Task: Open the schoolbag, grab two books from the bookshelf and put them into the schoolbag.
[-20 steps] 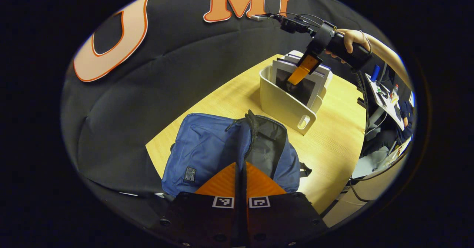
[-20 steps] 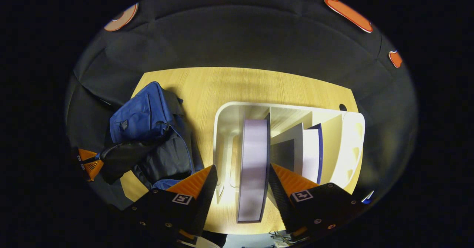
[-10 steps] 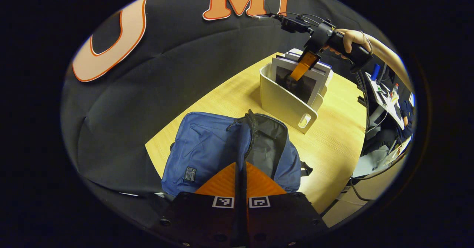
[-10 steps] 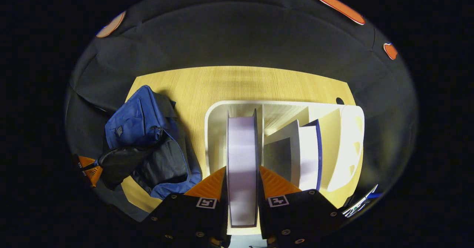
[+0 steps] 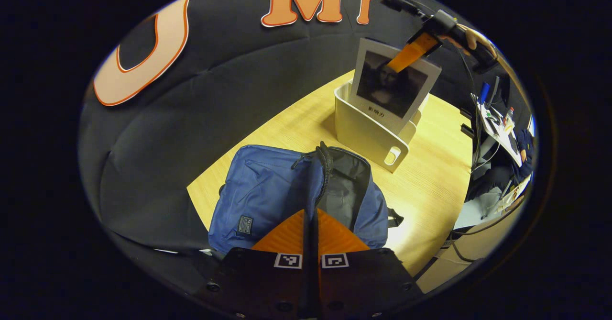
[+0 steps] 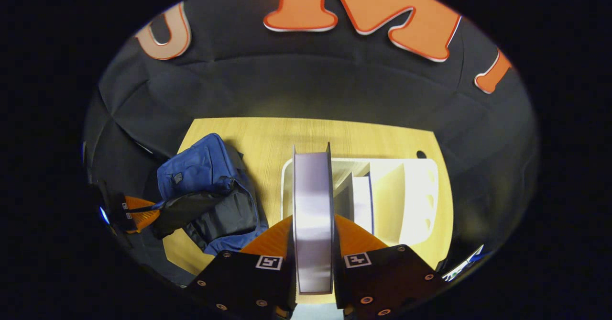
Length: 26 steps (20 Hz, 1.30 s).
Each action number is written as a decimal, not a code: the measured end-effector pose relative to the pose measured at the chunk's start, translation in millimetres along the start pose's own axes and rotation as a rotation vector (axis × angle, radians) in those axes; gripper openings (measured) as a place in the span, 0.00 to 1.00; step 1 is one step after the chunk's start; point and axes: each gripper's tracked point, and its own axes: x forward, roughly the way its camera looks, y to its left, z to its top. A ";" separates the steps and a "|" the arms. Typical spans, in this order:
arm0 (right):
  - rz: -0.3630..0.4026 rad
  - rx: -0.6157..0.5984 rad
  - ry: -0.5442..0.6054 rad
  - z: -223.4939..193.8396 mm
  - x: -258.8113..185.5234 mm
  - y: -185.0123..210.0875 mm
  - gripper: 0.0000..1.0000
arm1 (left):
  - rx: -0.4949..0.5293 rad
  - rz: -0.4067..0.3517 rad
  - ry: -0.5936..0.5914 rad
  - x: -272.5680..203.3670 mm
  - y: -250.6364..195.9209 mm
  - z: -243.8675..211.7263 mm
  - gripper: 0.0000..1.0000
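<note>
Right gripper (image 6: 313,243) clamped on a book (image 6: 313,215), both fingers pressed flat against its covers, page edge facing the camera. In the left gripper view the same gripper (image 5: 415,52) sits high at far right, angled down-left from a hand (image 5: 471,38) with forearm running off right; book (image 5: 393,85) hangs from its top corner, cover facing near, lower edge just at the rim of the white bookshelf (image 5: 366,131). Bookshelf (image 6: 411,191) stands on the wooden table (image 5: 430,186), at least one more book (image 6: 362,203) upright in it. Left gripper (image 5: 311,229) fingers closed together, pinching the blue schoolbag's (image 5: 267,193) zipper edge, black lining open to the right of the zip. In the right gripper view schoolbag (image 6: 201,176) lies left of the bookshelf, the left gripper (image 6: 136,212) at its near-left edge on the dark flap.
</note>
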 end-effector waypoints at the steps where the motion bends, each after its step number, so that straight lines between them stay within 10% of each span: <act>1: 0.000 0.000 -0.027 5.1 -15.8 0.7 0.32 | 0.000 0.000 -0.001 0.2 -1.3 0.2 0.10; 11: 0.329 0.269 -0.219 -19.1 -117.3 63.4 0.30 | -0.040 0.036 -0.031 -5.3 -2.0 0.9 0.01; 26: 0.576 0.878 -0.091 -126.5 58.3 136.0 0.30 | 0.022 0.091 -0.006 -20.3 -17.7 26.2 0.01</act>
